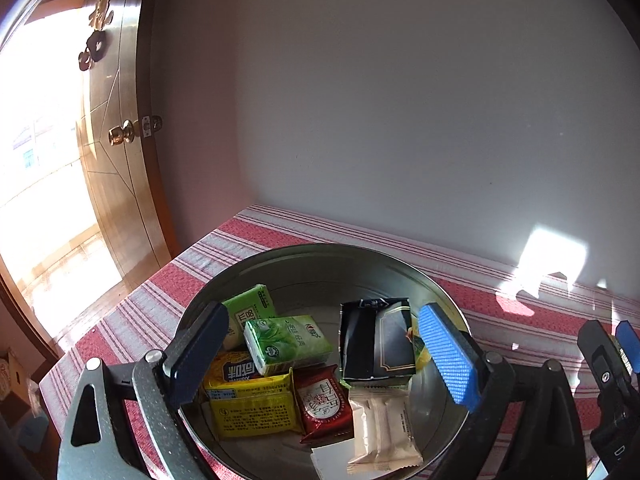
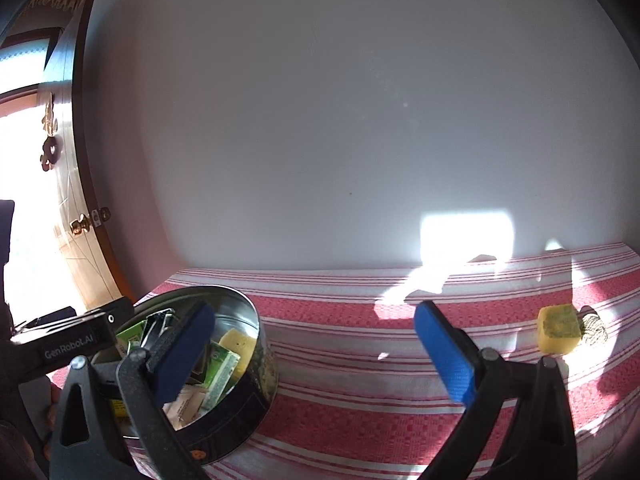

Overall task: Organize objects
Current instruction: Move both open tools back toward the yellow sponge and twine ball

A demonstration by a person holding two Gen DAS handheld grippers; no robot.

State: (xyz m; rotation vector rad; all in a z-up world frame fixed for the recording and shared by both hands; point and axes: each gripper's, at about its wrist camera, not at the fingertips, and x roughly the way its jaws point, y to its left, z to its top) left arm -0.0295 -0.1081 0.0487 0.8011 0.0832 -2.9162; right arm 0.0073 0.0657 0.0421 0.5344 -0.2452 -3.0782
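A round metal tin (image 1: 320, 246) stands on the red striped tablecloth (image 2: 360, 360). In it lie two green tissue packs (image 1: 288, 344), a yellow packet (image 1: 252, 404), a red packet (image 1: 324, 404), a white packet (image 1: 384, 428) and a tilted black box (image 1: 376, 340). My left gripper (image 1: 324, 320) hangs open over the tin; the black box rests just beside its right pad (image 1: 448, 360), apart from the left one. My right gripper (image 2: 316, 320) stands open over bare cloth to the right of the tin (image 2: 240, 412), with nothing between its fingers. A yellow sponge (image 2: 558, 334) lies at the far right.
A small striped scrubber (image 2: 595, 330) sits beside the sponge. A white wall runs along the table's back edge. To the left, past the table's edge, is a wooden door (image 1: 116, 200) with a brass knob (image 1: 120, 136). Sun patches fall on the cloth.
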